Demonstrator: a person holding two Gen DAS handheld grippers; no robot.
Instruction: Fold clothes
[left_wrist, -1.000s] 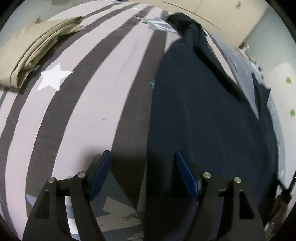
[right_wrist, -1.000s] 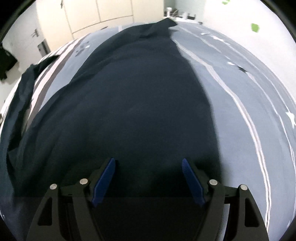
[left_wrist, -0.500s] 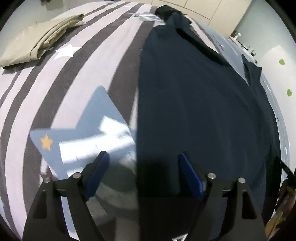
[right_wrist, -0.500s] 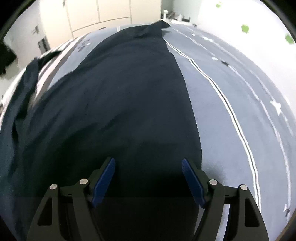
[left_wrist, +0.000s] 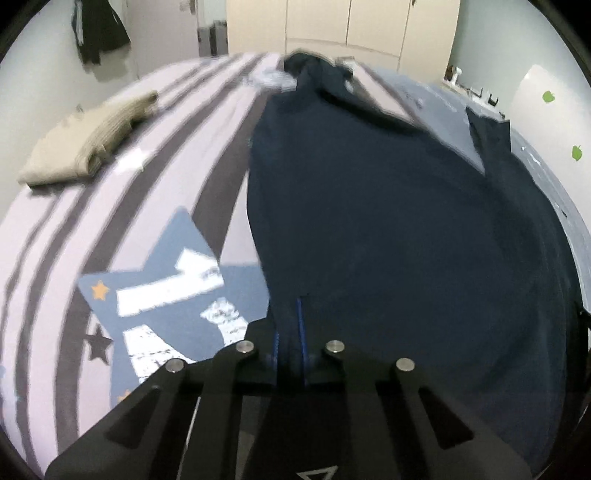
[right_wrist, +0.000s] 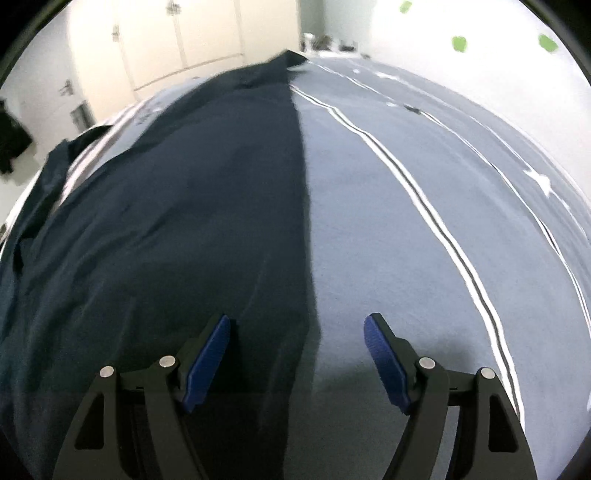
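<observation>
Left gripper (left_wrist: 290, 332) clamps the navy shirt's (left_wrist: 406, 229) edge; right gripper (right_wrist: 297, 343) gapes wide, straddling its other edge, gripping nothing.

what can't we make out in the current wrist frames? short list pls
- Left wrist view: the left gripper is shut on the navy garment; its own body hides how much cloth it has.
- Same view: the garment's far end is motion-blurred, so collar or hem cannot be told.
- Right wrist view: the right gripper is open over the garment's edge; contact with the bedsheet cannot be told.
- Folded beige garment: too small to tell its type.
</observation>
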